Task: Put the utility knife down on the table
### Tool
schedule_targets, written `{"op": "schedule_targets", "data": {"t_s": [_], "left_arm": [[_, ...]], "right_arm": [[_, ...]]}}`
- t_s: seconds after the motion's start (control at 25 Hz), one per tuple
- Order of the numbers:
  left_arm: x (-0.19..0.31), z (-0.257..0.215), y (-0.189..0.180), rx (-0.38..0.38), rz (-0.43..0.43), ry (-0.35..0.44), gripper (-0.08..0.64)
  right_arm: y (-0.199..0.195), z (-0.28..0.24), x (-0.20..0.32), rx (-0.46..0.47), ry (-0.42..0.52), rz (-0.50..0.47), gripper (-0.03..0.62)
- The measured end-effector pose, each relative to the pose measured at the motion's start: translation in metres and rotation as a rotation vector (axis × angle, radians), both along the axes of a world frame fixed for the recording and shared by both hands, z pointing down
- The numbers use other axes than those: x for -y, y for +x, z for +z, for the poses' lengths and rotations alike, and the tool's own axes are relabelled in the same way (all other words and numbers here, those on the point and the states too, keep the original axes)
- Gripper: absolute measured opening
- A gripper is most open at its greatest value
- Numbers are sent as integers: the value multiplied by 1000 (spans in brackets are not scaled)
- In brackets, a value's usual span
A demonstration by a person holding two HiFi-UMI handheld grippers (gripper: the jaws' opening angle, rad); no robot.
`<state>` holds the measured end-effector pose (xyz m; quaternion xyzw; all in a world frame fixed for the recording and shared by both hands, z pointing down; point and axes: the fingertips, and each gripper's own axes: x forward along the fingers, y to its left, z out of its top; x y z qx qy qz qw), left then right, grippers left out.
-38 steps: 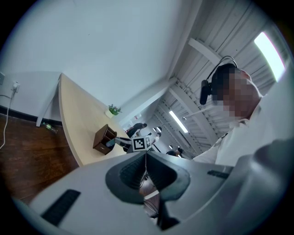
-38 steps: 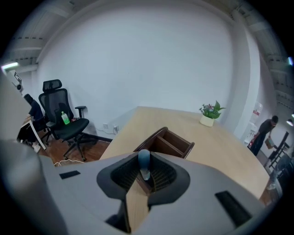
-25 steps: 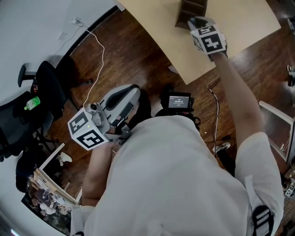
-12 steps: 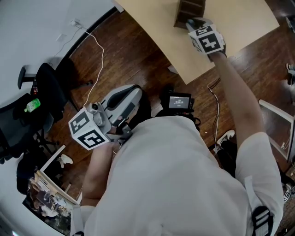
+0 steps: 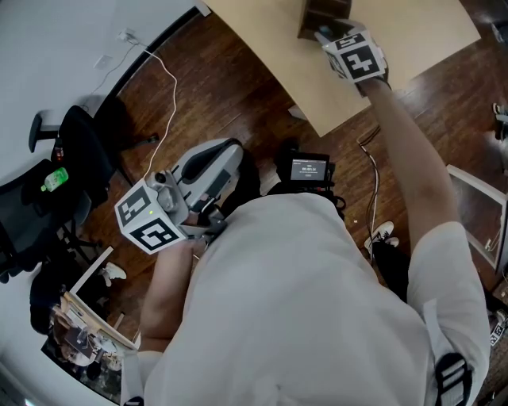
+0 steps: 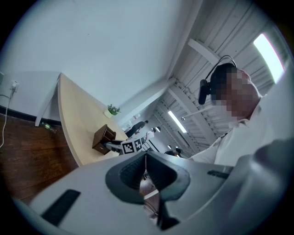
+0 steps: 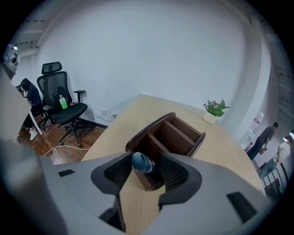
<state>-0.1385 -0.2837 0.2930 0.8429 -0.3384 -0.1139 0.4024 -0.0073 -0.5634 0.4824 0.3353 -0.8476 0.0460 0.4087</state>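
My right gripper reaches out over the pale wooden table, at the near end of a dark wooden organizer. In the right gripper view its jaws are opening. The blue-grey rounded end of the utility knife stands between them, close to the left pad with a gap on the right. The rest of the knife is hidden below. The organizer lies just beyond. My left gripper is held near my body over the floor, its jaws together and empty.
A black office chair carrying a green bottle stands at the left by the wall. A white cable trails over the dark wood floor. A small screen device hangs at my chest. A potted plant sits on the far table edge.
The head view has shifted slightly as a whole. Neither gripper has visibly moved relative to the table or the floor.
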Motion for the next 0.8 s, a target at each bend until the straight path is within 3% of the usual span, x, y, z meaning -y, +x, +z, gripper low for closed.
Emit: {"op": "schedule_targets", "data": {"t_s": [0.44,0.8], "left_arm": [[0,-4,7,-21,46,20,3],[3,-10,17,-41,115,37,3]], "right_arm": [[11,-41,-20,123,34,71,176],[35,-46,-45,107,30,124,176]]}}
